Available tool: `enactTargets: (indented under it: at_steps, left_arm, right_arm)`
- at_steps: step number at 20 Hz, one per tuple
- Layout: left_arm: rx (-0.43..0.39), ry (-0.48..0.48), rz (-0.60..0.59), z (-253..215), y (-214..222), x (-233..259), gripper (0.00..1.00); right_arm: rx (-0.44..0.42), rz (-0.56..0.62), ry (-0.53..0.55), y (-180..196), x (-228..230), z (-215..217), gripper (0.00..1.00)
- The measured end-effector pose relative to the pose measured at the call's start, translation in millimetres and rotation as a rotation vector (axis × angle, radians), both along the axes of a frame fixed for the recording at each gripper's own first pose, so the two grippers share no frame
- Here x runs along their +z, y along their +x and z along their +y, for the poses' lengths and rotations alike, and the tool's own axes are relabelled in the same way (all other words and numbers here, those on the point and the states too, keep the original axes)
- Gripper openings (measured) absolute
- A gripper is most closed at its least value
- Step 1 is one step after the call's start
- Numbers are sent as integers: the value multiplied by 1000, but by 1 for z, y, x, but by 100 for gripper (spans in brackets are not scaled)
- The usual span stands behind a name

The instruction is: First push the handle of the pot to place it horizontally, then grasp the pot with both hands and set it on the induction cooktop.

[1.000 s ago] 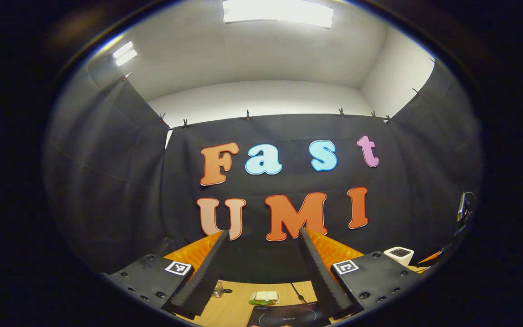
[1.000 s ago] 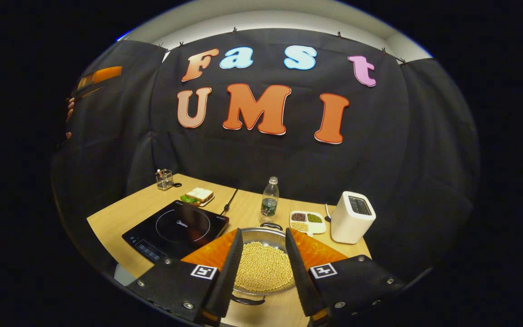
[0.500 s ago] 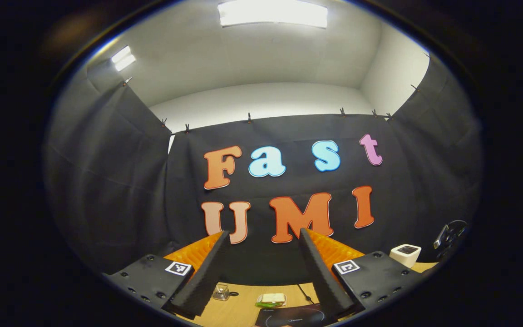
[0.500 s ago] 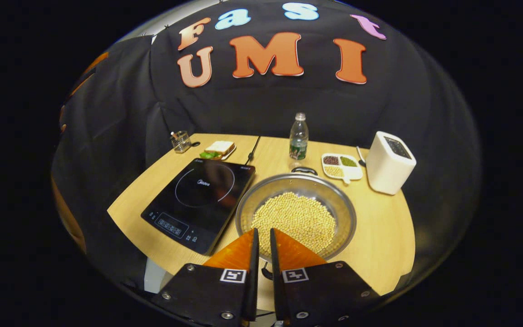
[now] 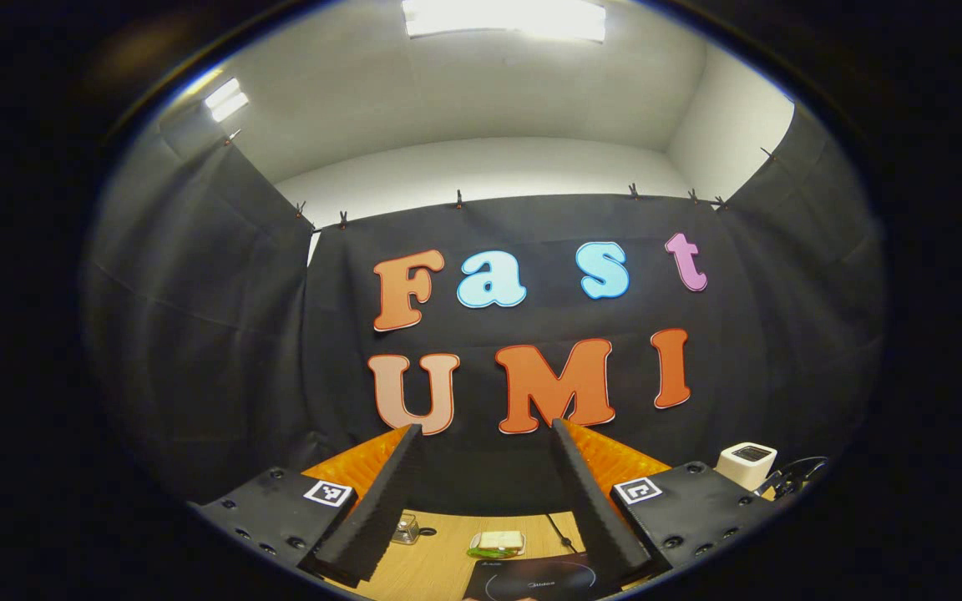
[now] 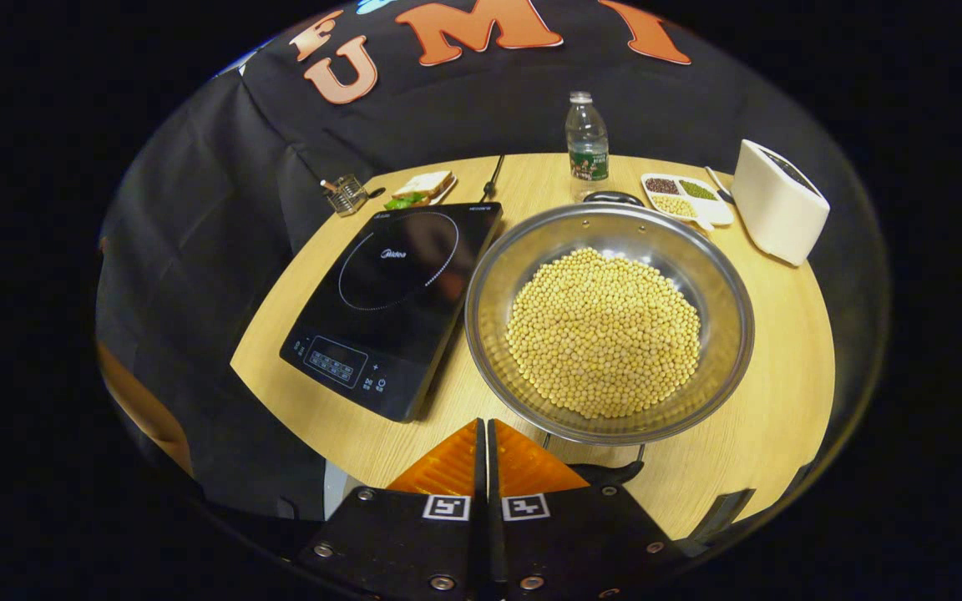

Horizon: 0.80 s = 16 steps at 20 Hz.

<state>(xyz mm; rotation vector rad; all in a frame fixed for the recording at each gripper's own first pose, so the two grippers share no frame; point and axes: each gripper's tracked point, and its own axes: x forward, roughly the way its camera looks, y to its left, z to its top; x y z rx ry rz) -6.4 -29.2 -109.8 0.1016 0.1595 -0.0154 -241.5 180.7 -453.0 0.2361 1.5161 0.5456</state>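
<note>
pot [image 6: 609,321]: steel, loaded with soybeans, likely heavy and slick
grab: handles at 6 [image 6: 606,472] and 12 o'clock
right gripper [image 6: 486,434]: pinched closed, empty
left gripper [image 5: 488,442]: spread wide, empty

On the table [image 6: 782,351], the pot [image 6: 609,321], with beans [image 6: 604,331] in it, sits just right of the induction cooktop [image 6: 393,305]. Behind the pot stand a bottle [image 6: 586,138] and a divided dish [image 6: 686,197], with the toaster [image 6: 778,200] to their right. A sandwich plate [image 6: 420,189] and glass holder [image 6: 348,194] lie behind the cooktop.
</note>
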Motion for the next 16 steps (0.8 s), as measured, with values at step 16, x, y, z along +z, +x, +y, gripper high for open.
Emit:
enactTargets:
  at_steps: [16]
  left_arm:
    - [30, -50, 119, 10, 5, -32, 99]
  right_arm:
    - [39, 70, -19, -15, -38, 0, 0]
